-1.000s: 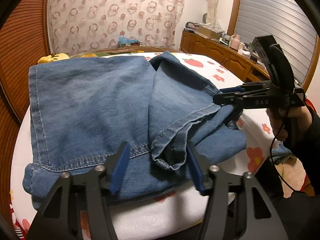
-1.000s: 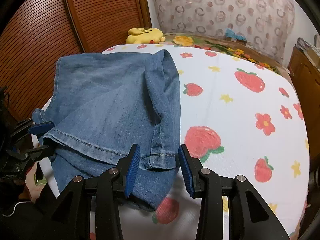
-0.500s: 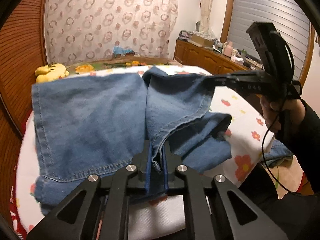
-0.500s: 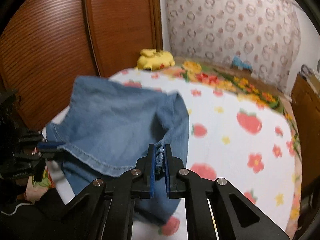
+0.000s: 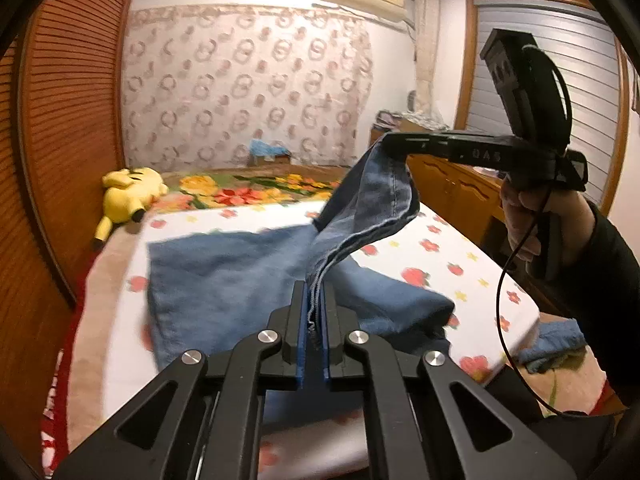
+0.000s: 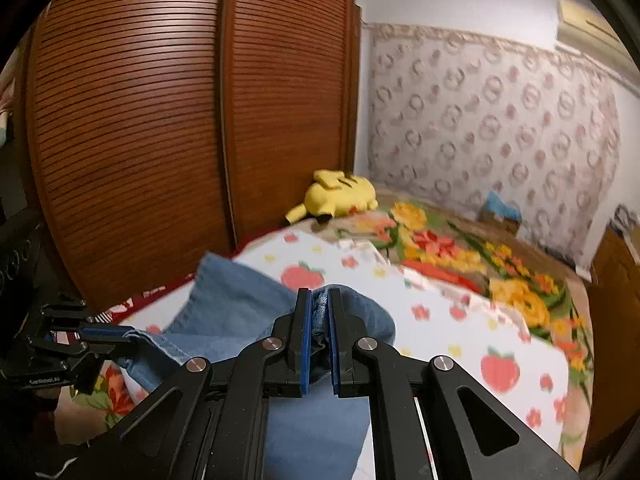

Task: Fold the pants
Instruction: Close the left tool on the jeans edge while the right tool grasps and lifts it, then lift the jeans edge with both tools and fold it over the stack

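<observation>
Both jaws pinched tight on the hem, the left gripper (image 5: 313,300) and right gripper (image 6: 319,312) hold one end of the pants (image 5: 224,276) off the bed (image 5: 472,256), so it can presumably fold over the half lying flat.

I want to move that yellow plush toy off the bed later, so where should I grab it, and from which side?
Grip the yellow plush toy across its rounded body, coming from the bed's open side, since the wooden wardrobe doors stand right behind it. It lies on its side, so the soft body gives the widest hold; its thin tail would likely slip.

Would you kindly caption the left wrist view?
Both tongs, left and right, lift the jeans off the bed.
</observation>
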Motion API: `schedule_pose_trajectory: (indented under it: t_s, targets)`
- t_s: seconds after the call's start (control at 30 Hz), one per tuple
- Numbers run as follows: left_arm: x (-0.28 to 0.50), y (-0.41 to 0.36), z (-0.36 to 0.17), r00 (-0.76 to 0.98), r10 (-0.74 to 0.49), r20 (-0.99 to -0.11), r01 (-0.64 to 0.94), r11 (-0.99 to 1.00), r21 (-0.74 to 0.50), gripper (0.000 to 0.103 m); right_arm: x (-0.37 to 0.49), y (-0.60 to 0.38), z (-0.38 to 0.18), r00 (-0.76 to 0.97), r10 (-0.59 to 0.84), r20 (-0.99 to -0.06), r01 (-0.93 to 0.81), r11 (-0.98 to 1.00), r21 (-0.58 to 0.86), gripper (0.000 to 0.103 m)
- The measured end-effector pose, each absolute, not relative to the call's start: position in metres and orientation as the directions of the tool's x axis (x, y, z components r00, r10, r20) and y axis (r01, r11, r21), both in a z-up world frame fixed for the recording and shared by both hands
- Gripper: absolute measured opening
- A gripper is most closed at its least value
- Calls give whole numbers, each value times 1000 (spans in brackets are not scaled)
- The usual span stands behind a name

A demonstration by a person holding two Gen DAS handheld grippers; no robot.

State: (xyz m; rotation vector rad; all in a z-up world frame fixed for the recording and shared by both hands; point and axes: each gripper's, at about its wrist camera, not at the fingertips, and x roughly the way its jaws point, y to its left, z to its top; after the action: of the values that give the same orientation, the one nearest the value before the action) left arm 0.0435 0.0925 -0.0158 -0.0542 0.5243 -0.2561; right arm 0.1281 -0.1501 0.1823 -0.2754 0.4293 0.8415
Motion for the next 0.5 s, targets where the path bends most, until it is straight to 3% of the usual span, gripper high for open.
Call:
schedule_pose_trajectory:
  t_s: [0.27, 0.5]
  targets:
    - [38, 132, -13, 860, -170, -482, 128, 985, -119, 6, 138, -114, 201, 557, 698, -450, -808, 582, -97, 7]
    - [37, 155, -45, 827, -128, -548, 70, 990, -125, 6, 154, -69, 173, 511, 687, -517, -843, 519, -143, 7]
